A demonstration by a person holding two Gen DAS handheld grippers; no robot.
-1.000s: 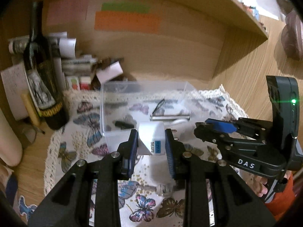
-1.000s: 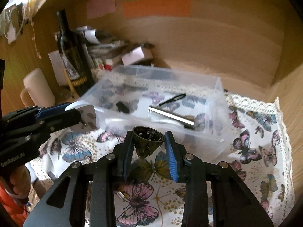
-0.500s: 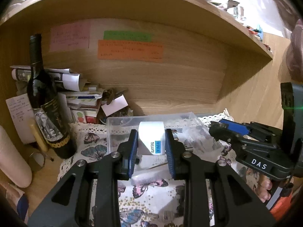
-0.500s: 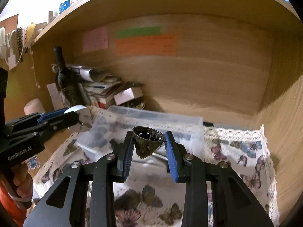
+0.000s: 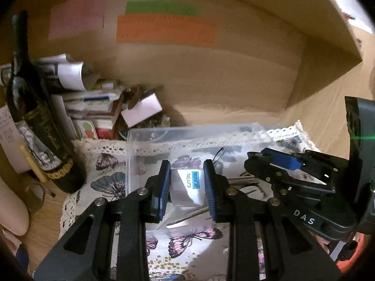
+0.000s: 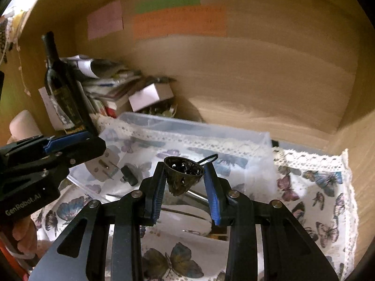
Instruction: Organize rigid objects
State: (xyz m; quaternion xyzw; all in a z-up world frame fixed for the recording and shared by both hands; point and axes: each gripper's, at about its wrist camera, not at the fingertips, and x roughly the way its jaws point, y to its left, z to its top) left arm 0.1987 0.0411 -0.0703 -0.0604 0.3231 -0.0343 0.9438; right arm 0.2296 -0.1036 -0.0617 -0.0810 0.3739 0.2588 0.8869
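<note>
My left gripper [image 5: 186,182] is shut on a white travel adapter [image 5: 185,188] with a blue label, held over the clear plastic bin [image 5: 150,138]. In the right wrist view the adapter's pronged face [image 6: 102,166] shows over the bin's left part. My right gripper [image 6: 184,182] is shut on a dark perforated metal cone [image 6: 182,174], held over the bin [image 6: 211,131]. In the bin lie a small black piece [image 6: 129,175], a metal bar [image 6: 196,199] and a black pen [image 6: 208,158].
A dark wine bottle [image 5: 37,117] stands at the left by a pile of papers and boxes [image 5: 98,103]. A butterfly cloth with a lace edge [image 6: 314,187] covers the shelf floor. Wooden walls close the back and right. Coloured notes [image 5: 164,28] hang on the back wall.
Both grippers, after rising half a second ago, have come down and forward over the bin, each still holding its object.
</note>
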